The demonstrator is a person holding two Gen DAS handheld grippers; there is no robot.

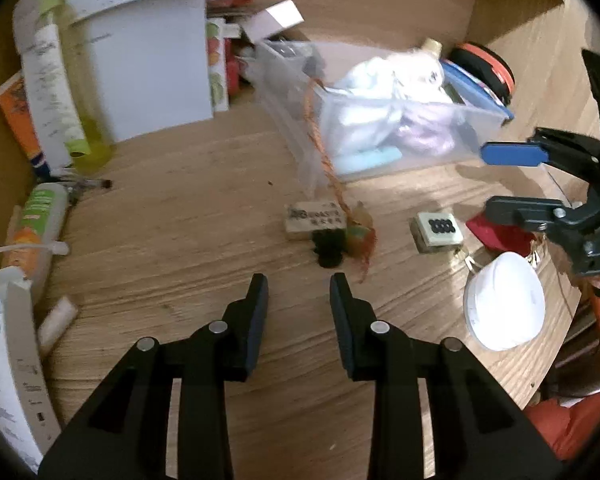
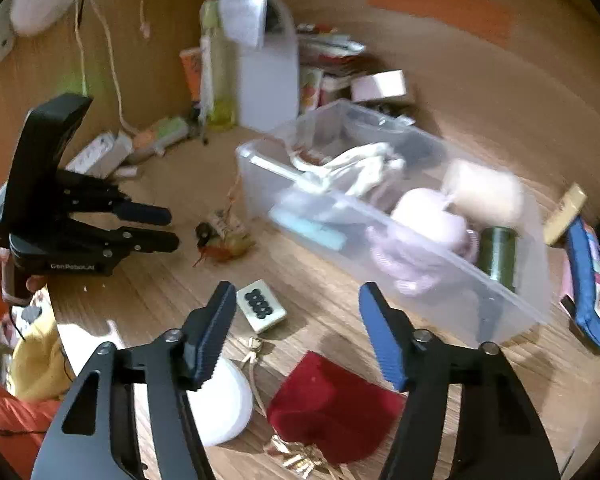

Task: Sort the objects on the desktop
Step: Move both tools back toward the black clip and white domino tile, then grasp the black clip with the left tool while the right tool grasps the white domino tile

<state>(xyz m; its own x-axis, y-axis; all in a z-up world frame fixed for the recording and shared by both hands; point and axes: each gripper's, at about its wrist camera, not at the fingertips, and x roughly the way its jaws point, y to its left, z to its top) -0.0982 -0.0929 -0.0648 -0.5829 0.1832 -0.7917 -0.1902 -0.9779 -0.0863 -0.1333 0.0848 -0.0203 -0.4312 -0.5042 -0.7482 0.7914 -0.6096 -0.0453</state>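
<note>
- On the wooden desk (image 1: 172,248), far left in the left wrist view: a white carton (image 1: 8,364), a green-and-orange tube (image 1: 36,224), further back a yellow-green bottle (image 1: 80,92) beside a tall white box (image 1: 152,68)
- Left gripper (image 1: 299,292) low at centre, jaws parted with only bare wood between them, gripping nothing
- Just beyond its tips: a small printed block (image 1: 315,220) touching a black-and-orange trinket (image 1: 340,246) on an orange cord
- Behind that, a clear plastic bin (image 1: 404,120) filled with soft pale items
- Right of the trinket, a cream tile with black dots (image 1: 438,229) lying flat, apart from the bin
- Further right: a white dome-shaped lid (image 1: 504,304), a red pouch (image 1: 500,232) partly hidden
- Right gripper (image 2: 298,300) over the red pouch and the tile in its own view, blue-padded jaws spread wide, nothing clamped
- Far right in that view, a blue case (image 2: 588,280) beside the bin
</note>
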